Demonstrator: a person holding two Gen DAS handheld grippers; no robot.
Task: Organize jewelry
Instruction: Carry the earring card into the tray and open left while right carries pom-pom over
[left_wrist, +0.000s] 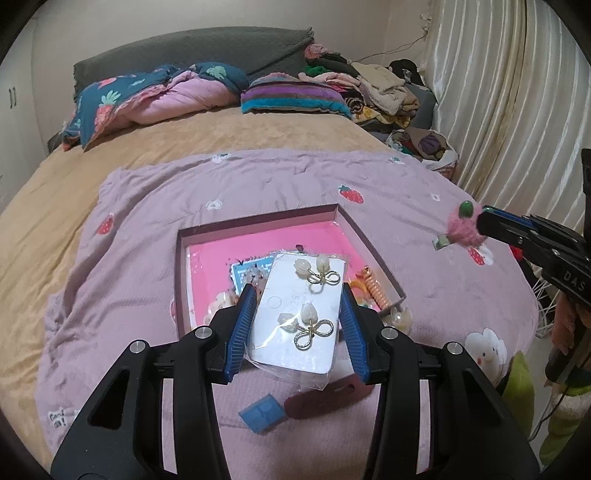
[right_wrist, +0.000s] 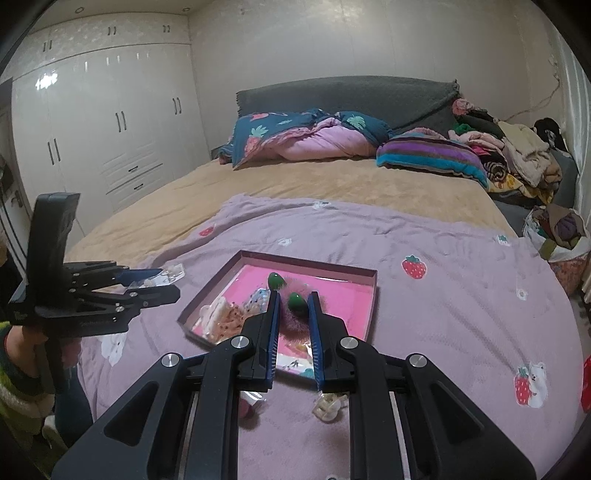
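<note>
Pink lining shows inside the shallow jewelry box (left_wrist: 349, 221) lying open on the lilac strawberry-print blanket (left_wrist: 147, 229). The left gripper (left_wrist: 297, 295) is clamped across a bagged earring card (left_wrist: 295, 317) bearing 2 gold-looped earrings with pale bud beads, held in the air in front of the box. The right gripper (right_wrist: 291, 306) has its fingers pressed together on a fuzzy pink hair clip (right_wrist: 295, 314) with 2 green beads, also in the air over the box.

Judging by this, both pieces are in carry, between pickup and placement. The box already holds a coiled orange hair tie (left_wrist: 375, 290), a blue printed card (left_wrist: 245, 275) and a speckled claw clip (right_wrist: 225, 314). The next move calls for lowering each piece onto free pink lining and opening the fingers only once it rests there. A small blue square (left_wrist: 262, 411) and a clear claw clip (right_wrist: 328, 404) remain loose on the blanket.
</note>
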